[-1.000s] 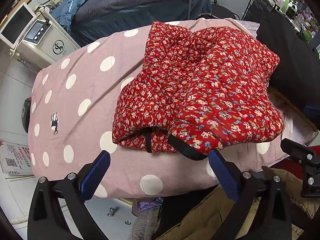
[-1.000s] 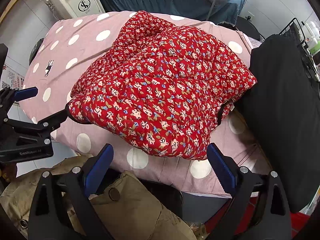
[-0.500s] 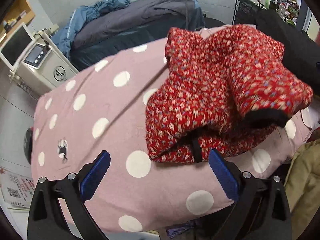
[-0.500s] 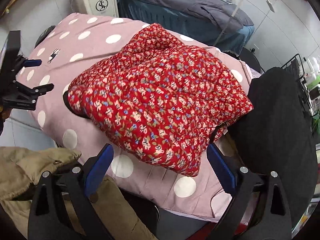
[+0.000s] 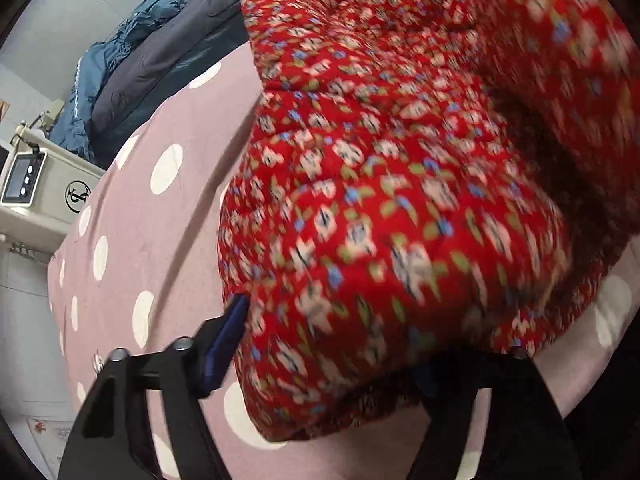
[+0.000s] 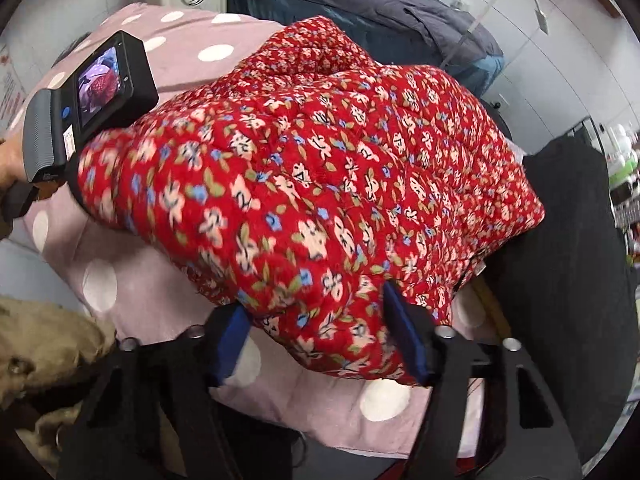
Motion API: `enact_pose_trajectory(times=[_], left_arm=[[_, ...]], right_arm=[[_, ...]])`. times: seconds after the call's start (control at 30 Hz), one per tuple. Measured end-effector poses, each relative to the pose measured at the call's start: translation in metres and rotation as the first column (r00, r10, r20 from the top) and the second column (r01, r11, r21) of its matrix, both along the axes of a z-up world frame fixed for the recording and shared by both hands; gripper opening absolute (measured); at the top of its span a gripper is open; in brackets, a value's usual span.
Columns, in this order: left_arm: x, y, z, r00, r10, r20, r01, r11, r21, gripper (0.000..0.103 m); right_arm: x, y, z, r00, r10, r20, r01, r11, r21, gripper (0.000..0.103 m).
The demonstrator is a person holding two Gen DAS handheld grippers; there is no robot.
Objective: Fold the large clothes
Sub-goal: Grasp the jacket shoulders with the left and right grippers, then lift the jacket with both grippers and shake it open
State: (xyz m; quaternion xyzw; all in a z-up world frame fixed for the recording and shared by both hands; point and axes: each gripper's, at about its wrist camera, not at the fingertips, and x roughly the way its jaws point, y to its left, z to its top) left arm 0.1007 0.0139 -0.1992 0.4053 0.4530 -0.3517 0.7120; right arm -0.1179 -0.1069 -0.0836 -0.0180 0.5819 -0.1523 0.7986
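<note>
A folded red floral quilted jacket point(image 5: 380, 200) lies on a pink polka-dot padded table point(image 5: 160, 216). In the left wrist view its near bulge fills the space between my left gripper's point(image 5: 332, 344) fingers point(image 5: 226, 340); the right finger is hidden under the cloth. In the right wrist view my right gripper point(image 6: 320, 332) has both blue pads against the jacket's point(image 6: 320, 184) near edge, squeezing a thick fold. The left gripper's body and screen point(image 6: 96, 96) show at the jacket's left end.
A white machine point(image 5: 44, 184) stands left of the table. A bed with dark and blue bedding point(image 6: 360, 8) lies behind. A black cloth point(image 6: 560, 280) hangs at the right. A tan garment point(image 6: 40, 352) lies below the table's near-left edge.
Both grippers have moved in from in front of the table onto the jacket. The right gripper's fingers have narrowed around the near edge. The left gripper now presses into the jacket's left end.
</note>
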Motion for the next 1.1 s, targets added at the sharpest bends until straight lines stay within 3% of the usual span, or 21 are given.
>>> enact_pose_trajectory(times=[0.03,0.1,0.13,0.2,0.33,0.4,0.53,0.6,0.77,0.87,1.0,1.1], left_arm=[[0.008,0.000,0.003,1.000,0.025,-0.008,-0.025,1.000,-0.011,0.039],[0.022,0.004,0.015,0.997,0.057,-0.059,-0.060,0.996,-0.060,0.030],[0.029,0.008,0.026,0.994,0.065,-0.089,-0.074,0.992,-0.100,0.025],[0.036,0.014,0.049,0.996,0.060,-0.065,-0.070,0.986,-0.154,0.019],[0.040,0.030,0.106,0.998,0.066,0.024,-0.058,0.966,-0.253,0.016],[0.046,0.038,0.135,0.997,0.079,0.018,-0.070,0.948,-0.311,0.016],[0.060,0.059,0.175,0.986,0.157,-0.056,-0.166,0.898,-0.408,0.017],[0.057,0.067,0.186,0.984,0.163,-0.069,-0.177,0.885,-0.430,0.017],[0.008,0.068,0.235,0.984,0.173,0.046,-0.128,0.857,-0.499,0.014],[-0.027,0.082,0.289,0.984,0.152,0.096,-0.072,0.823,-0.564,0.014],[-0.071,0.107,0.365,0.964,0.116,0.239,0.061,0.779,-0.624,0.014],[-0.098,0.134,0.421,0.947,0.127,0.296,0.119,0.716,-0.688,0.014]], right_arm=[[0.001,-0.002,0.001,0.999,-0.037,0.031,0.036,0.999,0.009,0.050],[0.000,-0.009,0.009,0.991,-0.104,0.078,0.103,0.994,0.026,0.030],[-0.001,-0.016,0.018,0.982,-0.152,0.112,0.148,0.988,0.047,0.028],[-0.006,-0.029,0.042,0.954,-0.226,0.196,0.214,0.973,0.082,0.020],[-0.024,-0.066,0.103,0.873,-0.333,0.356,0.297,0.943,0.152,0.016],[-0.034,-0.083,0.133,0.838,-0.352,0.417,0.289,0.934,0.210,0.016],[-0.044,-0.093,0.175,0.795,-0.314,0.518,0.233,0.948,0.218,0.015],[-0.048,-0.094,0.186,0.779,-0.306,0.548,0.208,0.949,0.236,0.015],[-0.065,-0.103,0.213,0.733,-0.330,0.595,0.133,0.927,0.350,0.014],[-0.094,-0.093,0.253,0.693,-0.243,0.679,0.023,0.949,0.316,0.013],[-0.141,-0.095,0.320,0.572,-0.142,0.808,-0.160,0.947,0.279,0.013],[-0.167,-0.105,0.355,0.472,-0.102,0.875,-0.282,0.923,0.260,0.013]])
